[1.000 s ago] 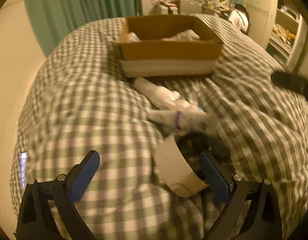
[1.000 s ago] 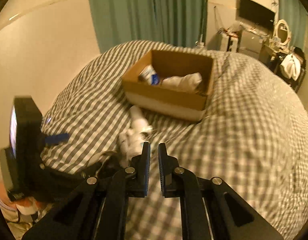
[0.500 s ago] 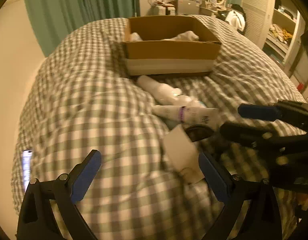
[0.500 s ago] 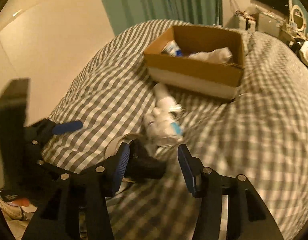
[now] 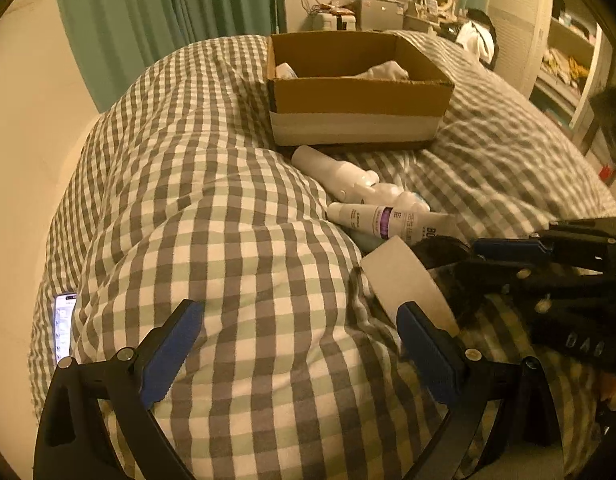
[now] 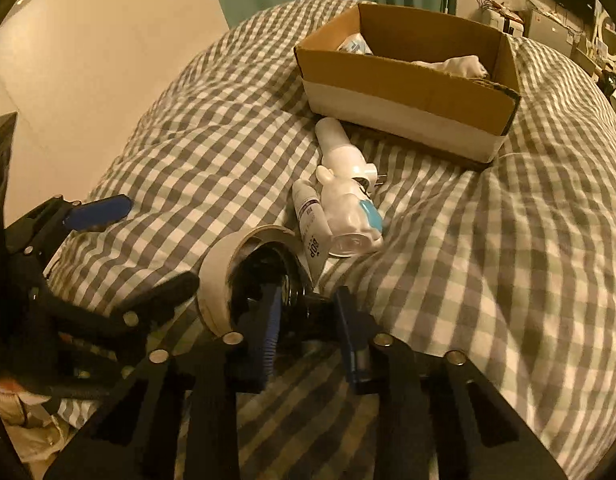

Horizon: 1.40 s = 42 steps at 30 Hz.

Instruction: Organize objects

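1. nearest, the left gripper (image 5: pixel 299 344) hangs over the checked duvet (image 5: pixel 235 240) with its blue pads wide apart and nothing between them.
2. just beyond, the right gripper (image 6: pixel 308 316) has its jaws closing around a dark object (image 6: pixel 263 268) lying inside a white roll of tape (image 6: pixel 215 264) — whether the pads press on it yet i cannot tell.
3. next come a white tube (image 6: pixel 310 224) and a white spray bottle (image 6: pixel 348 184), lying touching each other beside the roll.
4. farther back sits an open cardboard box (image 5: pixel 360 96) on the bed — something white is inside.
5. green curtains (image 5: pixel 167 12) hang behind.
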{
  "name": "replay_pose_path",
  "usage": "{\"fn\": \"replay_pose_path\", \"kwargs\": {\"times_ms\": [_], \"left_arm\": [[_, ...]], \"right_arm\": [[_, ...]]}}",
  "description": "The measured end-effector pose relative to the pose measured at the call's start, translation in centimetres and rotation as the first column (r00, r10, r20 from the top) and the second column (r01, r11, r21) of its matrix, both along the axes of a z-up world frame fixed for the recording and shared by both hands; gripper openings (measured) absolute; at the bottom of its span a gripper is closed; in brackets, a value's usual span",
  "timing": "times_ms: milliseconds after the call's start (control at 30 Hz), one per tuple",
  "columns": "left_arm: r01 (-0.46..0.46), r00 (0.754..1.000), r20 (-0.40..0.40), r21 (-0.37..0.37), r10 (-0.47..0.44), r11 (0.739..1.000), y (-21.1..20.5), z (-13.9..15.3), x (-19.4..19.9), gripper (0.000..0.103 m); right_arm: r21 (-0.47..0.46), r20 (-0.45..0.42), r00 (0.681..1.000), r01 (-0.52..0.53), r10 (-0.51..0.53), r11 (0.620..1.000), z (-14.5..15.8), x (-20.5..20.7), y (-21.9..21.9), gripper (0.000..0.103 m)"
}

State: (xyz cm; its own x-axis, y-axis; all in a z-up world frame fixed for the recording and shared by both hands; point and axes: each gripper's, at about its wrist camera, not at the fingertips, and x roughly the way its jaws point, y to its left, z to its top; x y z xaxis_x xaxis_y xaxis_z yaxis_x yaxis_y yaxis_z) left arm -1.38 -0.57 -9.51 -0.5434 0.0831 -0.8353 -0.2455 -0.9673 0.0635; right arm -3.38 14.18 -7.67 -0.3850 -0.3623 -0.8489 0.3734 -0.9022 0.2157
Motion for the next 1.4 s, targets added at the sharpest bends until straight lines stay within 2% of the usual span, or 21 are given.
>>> {"fn": "replay_pose_path", "kwargs": {"times_ms": [100, 200, 300, 433, 533, 567, 633, 667, 700, 800, 1000, 1267, 1400], "left_arm": [[-0.006, 1.000, 0.006, 0.004, 0.006, 1.000, 0.1, 0.1, -0.2, 0.100], [0.014, 1.000, 0.019, 0.011, -0.014, 1.000, 0.8, 0.0, -0.3, 0.100], [0.037, 0.998, 0.045, 0.052, -0.040, 0.998, 1.9, -0.3, -0.6, 0.100], [0.058, 0.997, 0.040, 0.086, -0.062, 0.995, 3.7, -0.7, -1.2, 0.099], [0.083, 0.993, 0.072, 0.105, -0.091, 0.991, 5.0, -1.5, -1.6, 0.090], [0.091, 0.992, 0.080, 0.097, -0.099, 0.991, 5.4, -1.7, -1.7, 0.083], [0.109, 0.988, 0.107, 0.057, -0.115, 0.992, 6.4, -2.8, -2.0, 0.076], [0.113, 0.986, 0.123, 0.041, -0.117, 0.993, 7.0, -3.5, -2.2, 0.068], [0.115, 0.984, 0.131, 0.044, -0.120, 0.992, 7.1, -3.7, -2.4, 0.056], [0.109, 0.978, 0.164, 0.107, -0.126, 0.988, 7.2, -4.1, -2.9, 0.044], [0.138, 0.980, 0.127, 0.124, -0.154, 0.983, 7.2, -2.7, -1.9, 0.036], [0.175, 0.984, -0.046, 0.106, -0.171, 0.979, 6.8, 2.4, -0.2, 0.024], [0.174, 0.981, -0.104, 0.099, -0.163, 0.980, 6.6, 4.3, -1.4, 0.006]], "right_arm": [[0.018, -0.052, 0.998, 0.027, -0.026, 0.999, 1.2, 0.2, 0.7, 0.012], [0.048, -0.118, 0.992, 0.046, -0.040, 0.998, 2.7, 0.5, 1.4, 0.012], [0.060, -0.181, 0.980, 0.089, -0.077, 0.994, 4.6, 0.9, 3.0, 0.012], [0.052, -0.251, 0.959, 0.150, -0.133, 0.987, 6.8, 0.7, 5.2, 0.012], [0.039, -0.265, 0.950, 0.179, -0.163, 0.983, 7.5, 0.5, 6.5, 0.012], [0.033, -0.263, 0.950, 0.183, -0.168, 0.983, 7.5, 0.5, 6.7, 0.012], [0.019, -0.250, 0.953, 0.181, -0.170, 0.983, 7.2, 0.3, 7.0, 0.012], [0.012, -0.242, 0.956, 0.176, -0.168, 0.984, 7.0, 0.3, 7.0, 0.012], [0.006, -0.237, 0.957, 0.172, -0.166, 0.985, 6.7, 0.2, 7.0, 0.012], [-0.005, -0.219, 0.963, 0.161, -0.158, 0.987, 6.0, 0.0, 6.9, 0.012], [0.007, -0.216, 0.964, 0.163, -0.158, 0.987, 5.7, -0.2, 6.7, 0.012], [0.030, -0.259, 0.954, 0.162, -0.149, 0.986, 7.2, 0.3, 6.1, 0.012], [0.037, -0.282, 0.949, 0.160, -0.144, 0.986, 8.1, 0.3, 6.0, 0.012]]}}
